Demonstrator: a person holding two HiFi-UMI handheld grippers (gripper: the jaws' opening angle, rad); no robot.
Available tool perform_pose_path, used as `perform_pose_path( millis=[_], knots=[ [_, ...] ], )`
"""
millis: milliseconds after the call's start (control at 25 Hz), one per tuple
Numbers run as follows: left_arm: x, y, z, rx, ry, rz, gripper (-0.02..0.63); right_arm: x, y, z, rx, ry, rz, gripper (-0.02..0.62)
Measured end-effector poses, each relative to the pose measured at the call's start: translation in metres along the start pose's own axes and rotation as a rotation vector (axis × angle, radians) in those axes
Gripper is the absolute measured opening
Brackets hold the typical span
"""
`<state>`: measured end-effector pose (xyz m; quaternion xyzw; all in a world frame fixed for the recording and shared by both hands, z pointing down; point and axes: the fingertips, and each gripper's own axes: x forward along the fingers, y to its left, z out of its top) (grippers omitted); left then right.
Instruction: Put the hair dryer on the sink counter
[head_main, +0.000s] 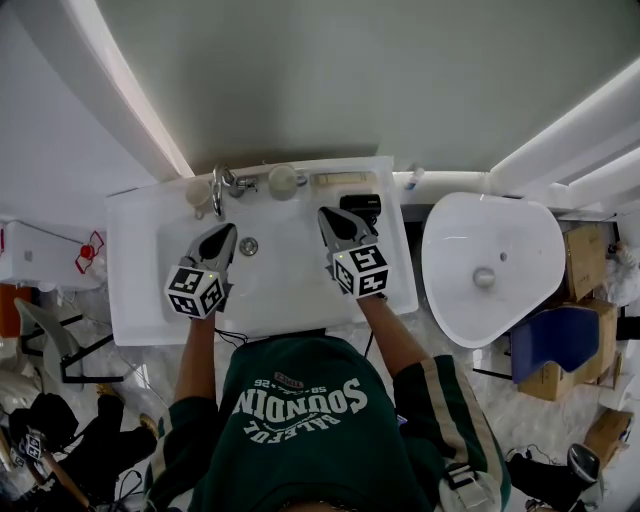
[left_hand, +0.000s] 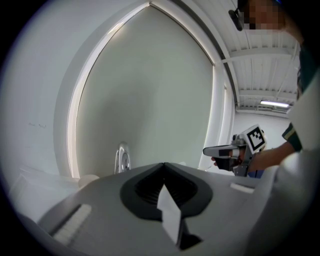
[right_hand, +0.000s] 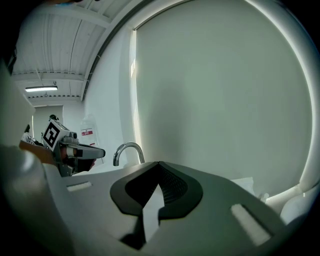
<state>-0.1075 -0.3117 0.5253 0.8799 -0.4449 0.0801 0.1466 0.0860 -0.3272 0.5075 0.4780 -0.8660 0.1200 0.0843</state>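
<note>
A black hair dryer (head_main: 362, 206) lies on the back right of the white sink counter (head_main: 135, 300), beside a beige bar (head_main: 340, 180). My right gripper (head_main: 328, 216) hovers just left of and in front of it, shut and empty; its own view shows the jaws (right_hand: 159, 164) meeting with nothing between them. My left gripper (head_main: 226, 236) hangs over the basin near the drain (head_main: 248, 246), also shut and empty (left_hand: 163, 165). Each gripper shows in the other's view, jaws together: the right gripper (left_hand: 212, 150) and the left gripper (right_hand: 97, 151).
A chrome faucet (head_main: 222, 188) stands at the back of the basin, next to a round white object (head_main: 284, 181). A second white basin (head_main: 490, 265) sits to the right. Cardboard boxes (head_main: 585, 262) and a blue seat (head_main: 560, 335) lie beyond it. A black cord (head_main: 232, 338) hangs at the counter's front edge.
</note>
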Motion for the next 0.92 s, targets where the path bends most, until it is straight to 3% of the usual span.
perform_pose_path(
  millis=[920],
  knots=[
    [0.004,-0.01,-0.004,-0.006,0.01,-0.009,0.051,-0.006,-0.001,-0.012,0.01,0.018,0.019,0.004]
  ],
)
